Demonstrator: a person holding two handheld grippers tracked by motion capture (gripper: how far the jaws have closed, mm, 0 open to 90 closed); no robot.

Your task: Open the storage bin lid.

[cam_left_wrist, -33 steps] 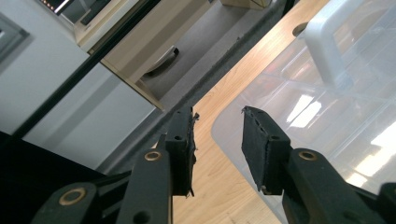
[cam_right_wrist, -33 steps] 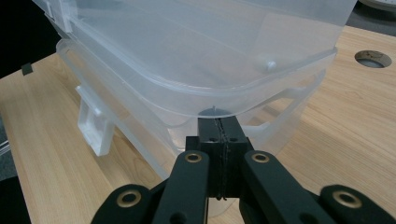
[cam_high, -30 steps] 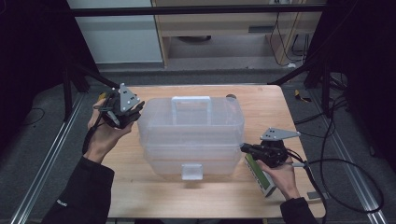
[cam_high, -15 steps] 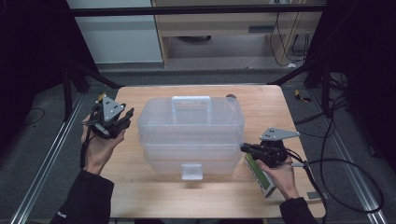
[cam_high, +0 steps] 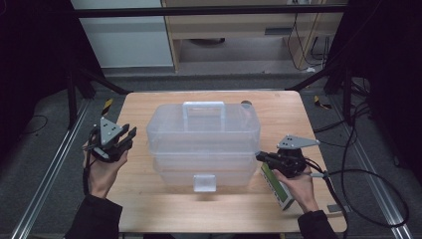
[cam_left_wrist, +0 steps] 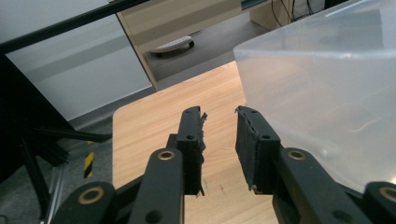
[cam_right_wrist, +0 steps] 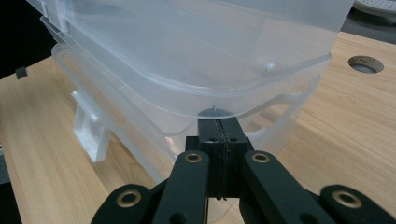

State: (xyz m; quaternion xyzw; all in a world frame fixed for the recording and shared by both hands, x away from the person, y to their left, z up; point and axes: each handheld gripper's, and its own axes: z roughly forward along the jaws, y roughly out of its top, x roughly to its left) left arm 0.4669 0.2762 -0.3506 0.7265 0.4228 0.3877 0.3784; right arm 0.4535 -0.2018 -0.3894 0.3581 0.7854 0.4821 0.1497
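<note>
High view: clear plastic box [cam_high: 204,144] mid-table [cam_high: 149,209], long axis running left to right, carry handle [cam_high: 203,108] at far side, latch tab [cam_high: 204,182] at near side. Left gripper view: box wall [cam_left_wrist: 322,88] just right of left gripper [cam_left_wrist: 219,140], untouched; jaws partly open, just been closing, nothing between. Right gripper view: right gripper [cam_right_wrist: 218,135] pressed shut, tips against box's rim [cam_right_wrist: 219,112] at its right end; whether rim is pinched, cannot tell. Since earlier frame: left gripper lower and farther left of box; right gripper unmoved. Green-white packet [cam_high: 278,189] right of box, under right hand.
</note>
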